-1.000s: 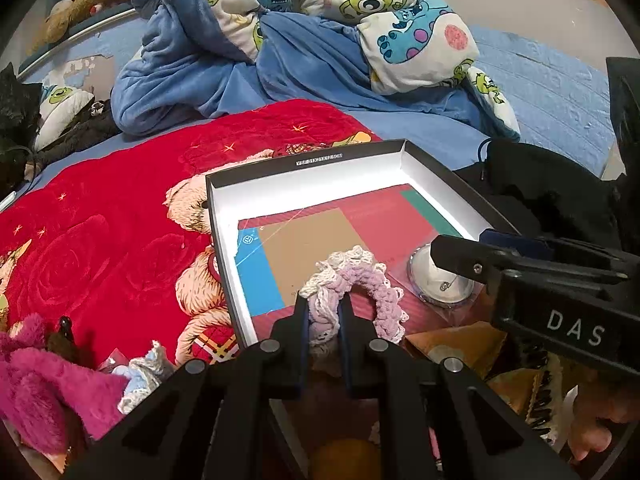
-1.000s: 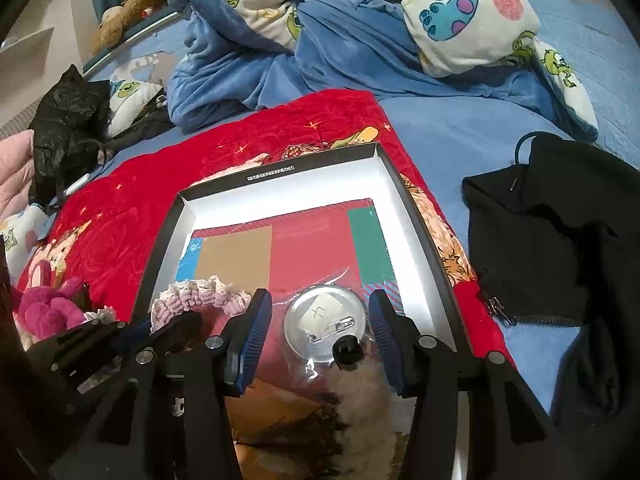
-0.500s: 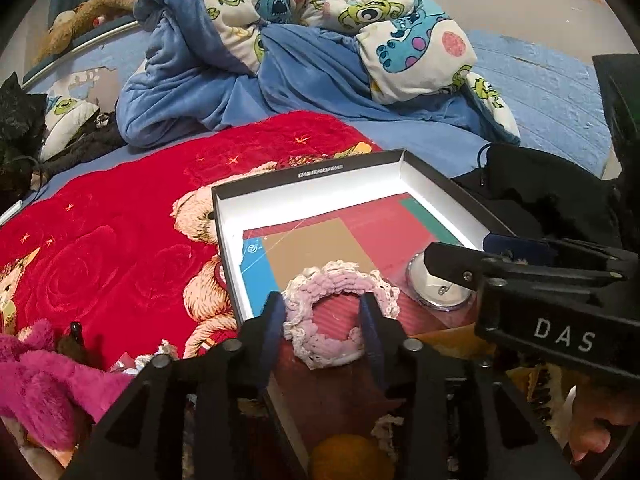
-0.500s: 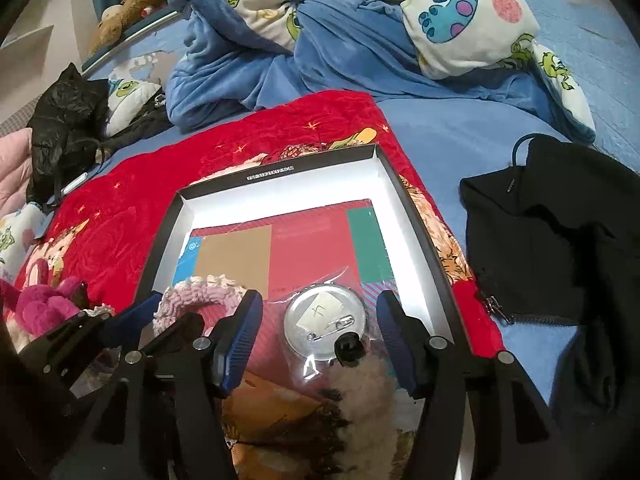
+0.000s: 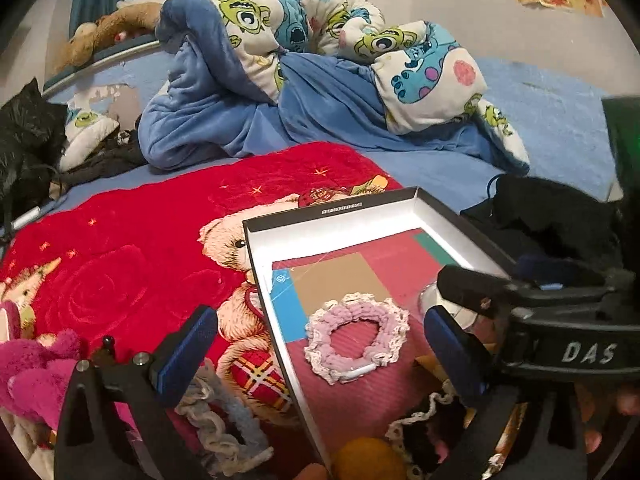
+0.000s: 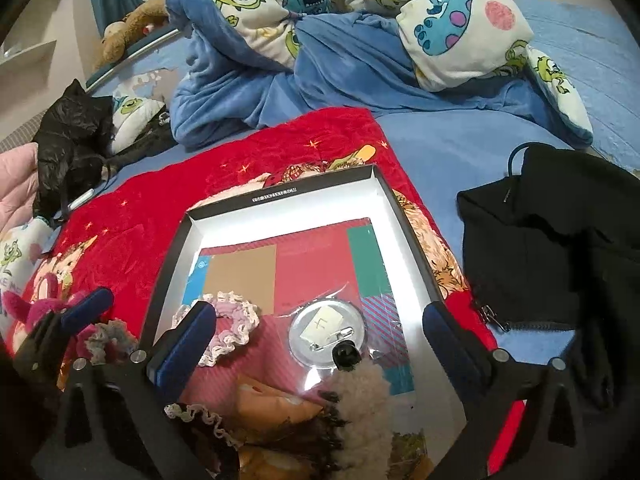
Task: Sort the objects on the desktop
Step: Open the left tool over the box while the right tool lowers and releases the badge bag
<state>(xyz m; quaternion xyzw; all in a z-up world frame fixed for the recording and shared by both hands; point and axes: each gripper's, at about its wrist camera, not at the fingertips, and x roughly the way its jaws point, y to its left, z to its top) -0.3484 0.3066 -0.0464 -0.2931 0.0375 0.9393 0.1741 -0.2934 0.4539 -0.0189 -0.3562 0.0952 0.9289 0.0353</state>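
Red bear blanket (image 5: 132, 264) under a shallow box (image 5: 352, 220); pink crocheted scrunchie (image 5: 357, 338) lies flat at lower centre. Left claw (image 5: 320, 350) and right claw (image 6: 316, 340) spread wide, both empty.

scrunchies: 3 (image 5: 357, 338) | box: 1 (image 5: 340, 216) | badge: 1 (image 6: 328, 330)

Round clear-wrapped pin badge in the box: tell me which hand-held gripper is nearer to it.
Right. The right hand-held gripper frames the badge between open fingers; the left hand-held gripper sits over the pink crocheted scrunchie beside it.
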